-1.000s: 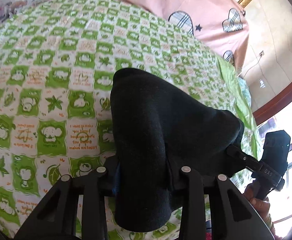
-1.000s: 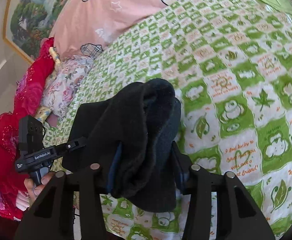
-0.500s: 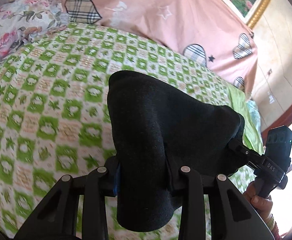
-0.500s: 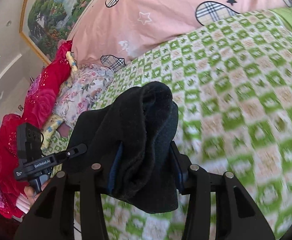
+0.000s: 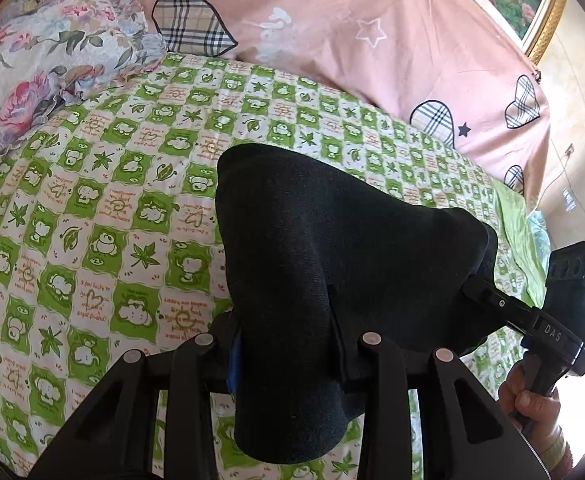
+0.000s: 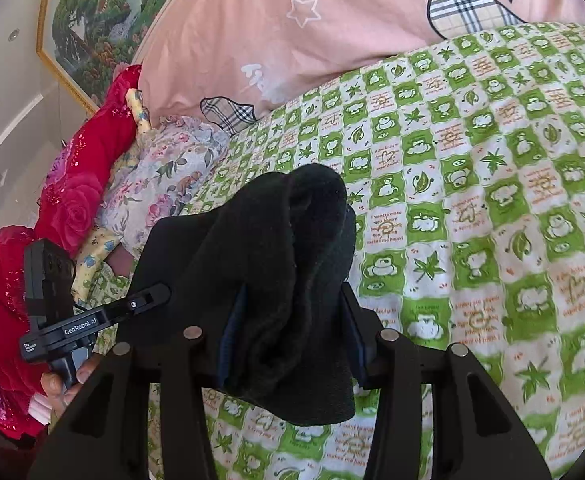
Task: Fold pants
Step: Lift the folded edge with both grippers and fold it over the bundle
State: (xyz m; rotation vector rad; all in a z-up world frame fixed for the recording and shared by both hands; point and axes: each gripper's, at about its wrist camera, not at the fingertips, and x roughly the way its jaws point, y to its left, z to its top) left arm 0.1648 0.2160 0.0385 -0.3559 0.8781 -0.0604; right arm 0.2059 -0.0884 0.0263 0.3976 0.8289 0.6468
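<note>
The black pants [image 5: 332, 248] hang bunched between my two grippers, lifted above the green-and-white checked bedspread [image 5: 104, 216]. My left gripper [image 5: 288, 344] is shut on one end of the pants; the cloth drapes over its fingers and hides the tips. My right gripper [image 6: 292, 336] is shut on the other end of the pants [image 6: 284, 264]. The right gripper also shows at the right of the left wrist view [image 5: 532, 320], and the left gripper shows at the left of the right wrist view [image 6: 92, 320].
A pink quilt with plaid hearts [image 5: 352, 40] lies along the far side of the bed. A floral pillow [image 5: 44, 60] and red bedding [image 6: 72, 184] sit at the head end. A framed landscape painting [image 6: 104, 12] hangs on the wall.
Both grippers have risen and tilted up with the pants still held; the views now take in more of the pink quilt, the pillow and the wall.
</note>
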